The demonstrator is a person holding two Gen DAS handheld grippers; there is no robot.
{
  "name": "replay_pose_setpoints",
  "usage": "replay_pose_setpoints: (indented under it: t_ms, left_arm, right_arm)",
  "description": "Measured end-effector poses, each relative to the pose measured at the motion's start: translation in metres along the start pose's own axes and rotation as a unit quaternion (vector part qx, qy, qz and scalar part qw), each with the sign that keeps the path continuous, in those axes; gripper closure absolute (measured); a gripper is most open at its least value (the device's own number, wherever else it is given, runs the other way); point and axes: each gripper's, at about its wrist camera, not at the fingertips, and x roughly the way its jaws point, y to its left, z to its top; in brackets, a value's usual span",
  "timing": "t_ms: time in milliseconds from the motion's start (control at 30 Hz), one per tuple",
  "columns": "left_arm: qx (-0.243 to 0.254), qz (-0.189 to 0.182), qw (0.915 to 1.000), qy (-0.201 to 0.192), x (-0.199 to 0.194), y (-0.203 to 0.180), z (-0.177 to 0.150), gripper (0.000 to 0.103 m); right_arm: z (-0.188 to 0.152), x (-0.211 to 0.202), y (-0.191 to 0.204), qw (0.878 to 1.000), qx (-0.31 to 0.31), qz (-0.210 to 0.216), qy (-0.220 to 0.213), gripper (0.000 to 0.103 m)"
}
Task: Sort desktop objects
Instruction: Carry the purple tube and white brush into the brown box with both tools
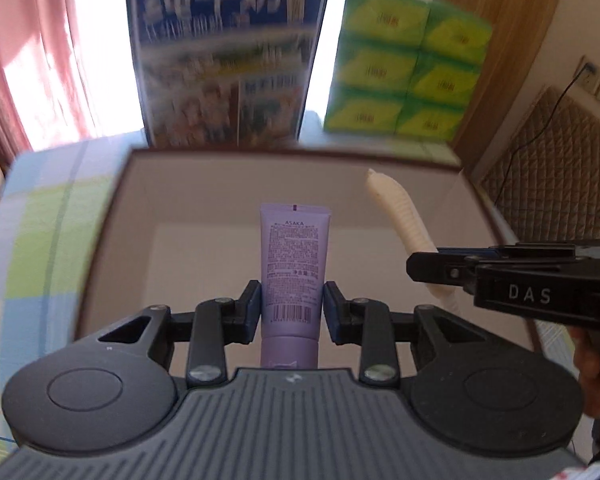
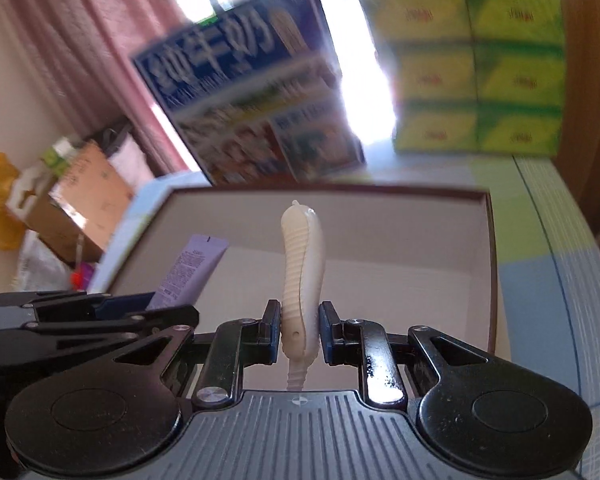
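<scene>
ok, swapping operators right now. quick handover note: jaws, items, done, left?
Left gripper: jaws shut on the purple tube, held over the open box.
Right gripper: jaws shut on the white ribbed item, also over the box.
Box interior: nothing visible in it in either view.
Done: both items picked up and brought over the box.
Left: lower and release each one into the box. Any other items to sort are out of view.
Behind the box: blue carton and green tissue packs.

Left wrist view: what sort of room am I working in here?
Most likely a bedroom at home. A quilted headboard stands at the right, pink curtains hang by a bright window, and packs of tissues are stacked behind the box, over which both grippers hold items.
</scene>
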Motion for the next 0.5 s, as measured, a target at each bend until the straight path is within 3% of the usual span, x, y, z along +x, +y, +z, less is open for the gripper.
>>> replay_pose_setpoints:
  t_ms: [100,333,500]
  left_arm:
    - [-0.007,0.001,0.9995,0.031,0.03,0.001,-0.005,0.075]
    - [-0.012,0.001,0.9969,0.077,0.057,0.004,-0.012,0.075]
    - [-0.002,0.002,0.9975,0.07,0.049,0.006,-0.009,0.074]
  right_arm:
    - [-0.006,0.016,-0.006,1.0,0.005,-0.012,0.019,0.086]
    - [-0.017,0.036,-0.008,0.998,-0.003,-0.025,0.049,0.086]
    - [-0.019,0.04,-0.006,0.998,-0.006,-0.027,0.058,0.086]
